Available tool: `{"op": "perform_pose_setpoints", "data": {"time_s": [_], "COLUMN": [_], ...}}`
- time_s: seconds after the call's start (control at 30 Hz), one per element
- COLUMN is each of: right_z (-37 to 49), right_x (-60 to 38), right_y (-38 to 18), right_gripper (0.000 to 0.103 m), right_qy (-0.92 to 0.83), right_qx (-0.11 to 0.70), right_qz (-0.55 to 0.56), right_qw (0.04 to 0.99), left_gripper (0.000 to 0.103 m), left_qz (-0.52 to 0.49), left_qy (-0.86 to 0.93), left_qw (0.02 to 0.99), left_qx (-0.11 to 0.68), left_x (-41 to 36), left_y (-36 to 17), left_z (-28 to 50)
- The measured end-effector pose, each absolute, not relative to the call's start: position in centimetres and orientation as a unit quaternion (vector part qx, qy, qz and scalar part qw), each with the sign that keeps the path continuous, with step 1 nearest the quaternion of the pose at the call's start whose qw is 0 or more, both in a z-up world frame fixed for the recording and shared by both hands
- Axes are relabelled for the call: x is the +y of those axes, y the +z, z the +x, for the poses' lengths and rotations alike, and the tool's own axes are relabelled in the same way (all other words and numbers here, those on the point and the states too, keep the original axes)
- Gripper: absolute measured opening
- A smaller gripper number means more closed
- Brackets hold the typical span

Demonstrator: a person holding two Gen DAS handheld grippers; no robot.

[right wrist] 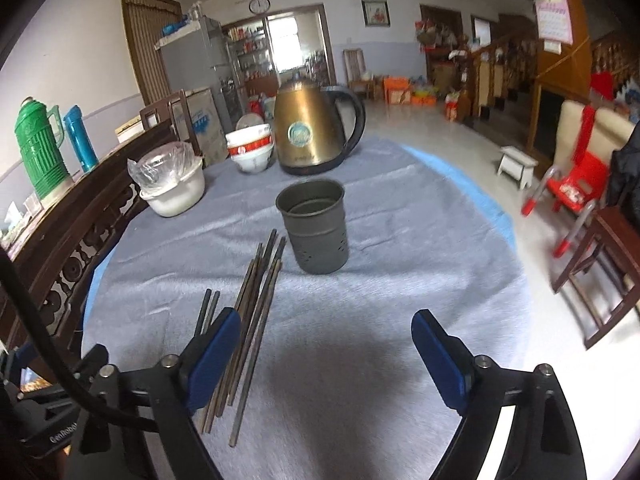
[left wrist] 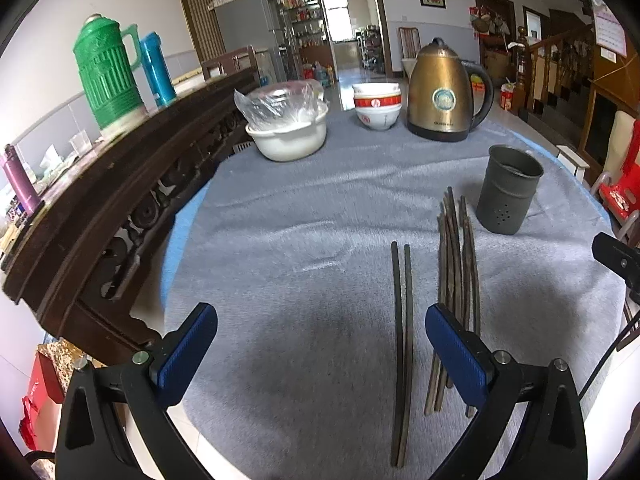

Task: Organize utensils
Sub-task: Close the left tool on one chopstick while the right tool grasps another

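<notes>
A bundle of several brown chopsticks point(left wrist: 456, 264) lies on the grey cloth, with a dark pair of chopsticks point(left wrist: 402, 344) apart to its left. A dark metal utensil holder point(left wrist: 508, 190) stands upright just beyond the bundle. My left gripper point(left wrist: 320, 332) is open and empty above the cloth; the dark pair lies between its fingers. In the right wrist view the bundle point(right wrist: 256, 312), the dark pair point(right wrist: 206, 314) and the utensil holder point(right wrist: 314, 226) show. My right gripper point(right wrist: 326, 340) is open and empty, to the right of the bundle.
At the table's far side stand a gold kettle point(left wrist: 440, 92), stacked red-and-white bowls point(left wrist: 377, 106) and a white basin with a plastic bag point(left wrist: 288, 126). A dark wooden sideboard point(left wrist: 120, 184) with a green thermos point(left wrist: 106, 72) lies left. A red chair point(right wrist: 576, 184) stands right.
</notes>
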State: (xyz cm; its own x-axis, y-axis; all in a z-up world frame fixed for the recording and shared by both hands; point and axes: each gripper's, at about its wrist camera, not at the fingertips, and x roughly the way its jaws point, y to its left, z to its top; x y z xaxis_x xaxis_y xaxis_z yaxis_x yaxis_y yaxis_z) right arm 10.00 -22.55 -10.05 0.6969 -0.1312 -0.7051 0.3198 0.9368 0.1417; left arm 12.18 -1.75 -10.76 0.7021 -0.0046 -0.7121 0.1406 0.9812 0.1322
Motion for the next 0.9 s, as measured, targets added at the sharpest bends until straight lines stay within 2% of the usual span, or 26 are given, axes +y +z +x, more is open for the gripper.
{"op": "perform_pose_setpoints", "data": {"time_s": [0.3, 0.6, 0.9], "right_z": [14.7, 18.1, 20.1], "right_x": [-24.3, -24.9, -24.7], "right_y": [-13.7, -16.6, -18.4], "right_gripper": [0.060, 0.042, 0.040], "right_qy": [-0.074, -0.025, -0.005], "right_qx": [0.425, 0.459, 0.467], "right_qz": [0.187, 0.246, 0.271], "right_qw": [0.882, 0.853, 0.842], "left_gripper": [0.103, 0.103, 0.103], "left_qz": [0.090, 0.091, 0.084], "left_qy": [-0.043, -0.041, -0.047], "left_qw": [0.906, 0.897, 0.890], "left_qx": [0.412, 0.431, 0.445], "left_x": [-3.1, -3.4, -3.4], "left_y": [-12.9, -14.5, -15.9], "left_z": [15.0, 17.1, 18.9]}}
